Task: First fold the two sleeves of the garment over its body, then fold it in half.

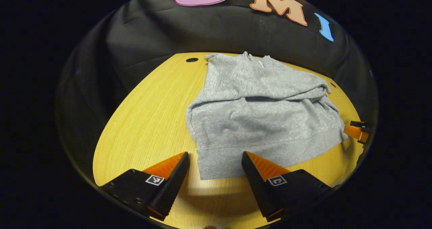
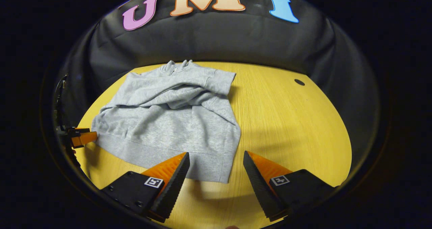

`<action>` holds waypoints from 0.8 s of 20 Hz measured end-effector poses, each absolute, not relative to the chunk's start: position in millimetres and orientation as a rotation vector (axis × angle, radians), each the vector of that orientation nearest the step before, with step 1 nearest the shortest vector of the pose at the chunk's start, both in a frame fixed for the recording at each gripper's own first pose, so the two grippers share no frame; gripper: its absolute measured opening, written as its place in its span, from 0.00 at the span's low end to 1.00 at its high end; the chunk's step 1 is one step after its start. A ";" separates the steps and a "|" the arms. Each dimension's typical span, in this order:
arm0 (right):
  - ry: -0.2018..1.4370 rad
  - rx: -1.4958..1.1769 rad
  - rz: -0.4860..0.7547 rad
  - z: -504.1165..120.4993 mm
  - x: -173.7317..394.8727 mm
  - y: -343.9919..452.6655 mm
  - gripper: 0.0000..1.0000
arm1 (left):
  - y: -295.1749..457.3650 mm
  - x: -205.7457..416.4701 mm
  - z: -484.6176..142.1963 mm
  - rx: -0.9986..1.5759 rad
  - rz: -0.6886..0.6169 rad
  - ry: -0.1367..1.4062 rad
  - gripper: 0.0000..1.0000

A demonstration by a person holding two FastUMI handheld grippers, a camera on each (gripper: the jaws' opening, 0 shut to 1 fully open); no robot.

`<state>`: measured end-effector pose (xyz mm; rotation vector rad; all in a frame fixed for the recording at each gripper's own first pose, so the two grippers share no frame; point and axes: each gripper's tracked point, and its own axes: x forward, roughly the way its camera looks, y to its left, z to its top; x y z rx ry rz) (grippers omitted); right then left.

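Observation:
A grey sweatshirt (image 1: 260, 117) lies flat on the yellow wooden table (image 1: 148, 121), collar toward the wall, both sleeves folded across its body. In the left gripper view my left gripper (image 1: 215, 159) stands open just above the near-left corner of the hem, nothing between its fingers. In the right gripper view the sweatshirt (image 2: 172, 121) lies to the left, and my right gripper (image 2: 216, 158) stands open over the hem's near-right corner, holding nothing. The right gripper (image 1: 357, 131) also shows by the hem's far end in the left gripper view, and the left gripper (image 2: 81, 137) likewise in the right gripper view.
A black cloth wall (image 1: 209, 29) curves round the far side of the table. Small dark holes (image 1: 191, 59) (image 2: 299, 82) sit in the tabletop near its back edge. Bare wood lies left of the sweatshirt in the left gripper view and right of it in the right gripper view.

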<state>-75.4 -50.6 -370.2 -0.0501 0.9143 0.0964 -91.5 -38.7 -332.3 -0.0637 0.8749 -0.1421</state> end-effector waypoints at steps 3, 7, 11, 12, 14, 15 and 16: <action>0.986 -0.055 0.135 -387.4 -85.7 -43.1 0.97 | -40.2 -89.9 -332.6 -0.058 -0.168 0.862 0.95; 0.986 -0.042 0.137 -387.5 -85.3 -41.3 0.98 | -46.4 -88.3 -334.8 -0.063 -0.155 0.859 0.90; 0.976 -0.032 0.178 -388.6 -87.8 -28.6 0.68 | -56.9 -85.6 -333.0 -0.055 -0.203 0.862 0.61; 0.980 -0.011 0.212 -389.6 -89.5 -20.0 0.54 | -57.0 -85.0 -332.5 -0.055 -0.210 0.865 0.52; 0.973 -0.011 0.210 -388.9 -90.5 -16.9 0.25 | -61.6 -81.7 -332.0 -0.079 -0.234 0.850 0.45; 0.970 0.003 0.222 -388.5 -90.2 -15.3 0.25 | -66.8 -77.6 -329.2 -0.116 -0.238 0.828 0.37; 0.974 0.011 0.209 -385.2 -91.7 -14.6 0.19 | -68.7 -75.7 -329.6 -0.149 -0.227 0.813 0.11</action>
